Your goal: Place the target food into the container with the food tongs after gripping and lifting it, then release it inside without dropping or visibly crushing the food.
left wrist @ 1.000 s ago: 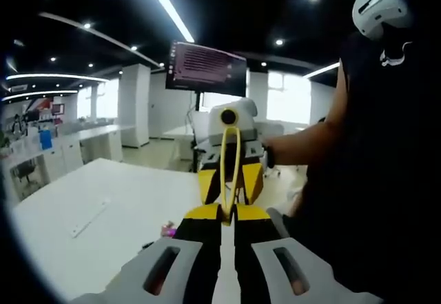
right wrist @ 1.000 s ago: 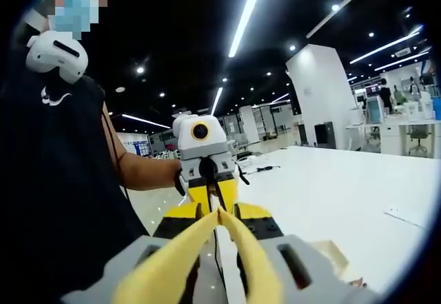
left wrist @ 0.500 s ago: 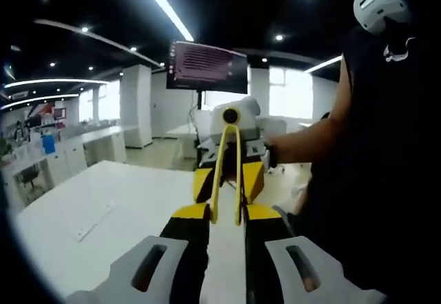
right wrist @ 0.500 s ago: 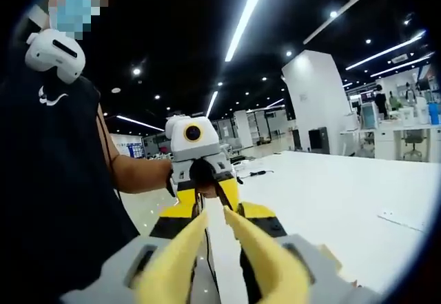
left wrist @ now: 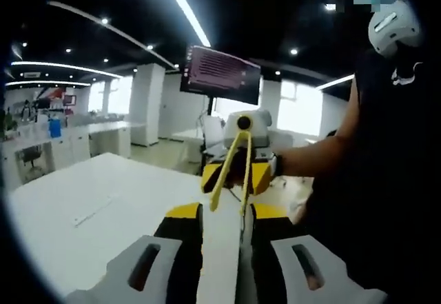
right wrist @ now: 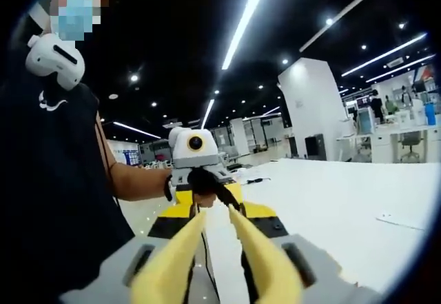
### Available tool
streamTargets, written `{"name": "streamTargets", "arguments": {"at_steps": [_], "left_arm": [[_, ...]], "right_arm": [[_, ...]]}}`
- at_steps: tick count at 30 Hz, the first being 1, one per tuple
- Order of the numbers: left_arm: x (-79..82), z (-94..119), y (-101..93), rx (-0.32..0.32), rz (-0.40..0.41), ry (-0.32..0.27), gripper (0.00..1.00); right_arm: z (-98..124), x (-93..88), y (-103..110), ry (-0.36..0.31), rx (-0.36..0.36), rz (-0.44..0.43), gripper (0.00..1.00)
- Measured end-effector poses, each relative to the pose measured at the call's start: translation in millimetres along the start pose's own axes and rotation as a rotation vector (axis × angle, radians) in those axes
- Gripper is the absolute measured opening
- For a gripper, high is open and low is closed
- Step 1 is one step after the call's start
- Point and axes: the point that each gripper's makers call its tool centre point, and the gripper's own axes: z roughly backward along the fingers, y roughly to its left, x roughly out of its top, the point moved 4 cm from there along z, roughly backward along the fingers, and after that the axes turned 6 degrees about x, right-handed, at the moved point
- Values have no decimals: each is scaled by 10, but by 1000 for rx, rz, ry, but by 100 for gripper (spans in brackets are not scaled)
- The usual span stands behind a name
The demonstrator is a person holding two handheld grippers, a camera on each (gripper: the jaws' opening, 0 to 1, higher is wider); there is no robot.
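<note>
I held yellow food tongs [right wrist: 219, 249] in my right gripper [right wrist: 215, 285], their arms parted. My left gripper [left wrist: 227, 276] faced it above the white table [left wrist: 83, 228], jaws spread.

One yellow food tongs [right wrist: 219, 252], two hand-held grippers, one monitor [left wrist: 220, 75].

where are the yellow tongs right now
The yellow tongs sit between the right gripper jaws at the bottom of the right gripper view, arms apart, raised above the white table. In the left gripper view they hang from that gripper, centre frame.
</note>
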Motion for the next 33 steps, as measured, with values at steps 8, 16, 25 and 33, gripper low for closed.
{"name": "streamTargets", "arguments": {"at_steps": [8, 16, 25, 33], "left_arm": [[24, 4, 20, 15, -4, 26, 3], [-38, -32, 41, 18, -2, 75, 6], [-12, -24, 48, 21, 19, 37, 13], [-46, -69, 122, 105, -22, -9, 64]], "right_arm": [[-31, -30, 9, -10, 13, -24, 18], [-55, -87, -42, 54, 19, -30, 18], [-54, -69, -77, 7, 4, -66, 21], [92, -61, -145, 39, -46, -18, 22]]}}
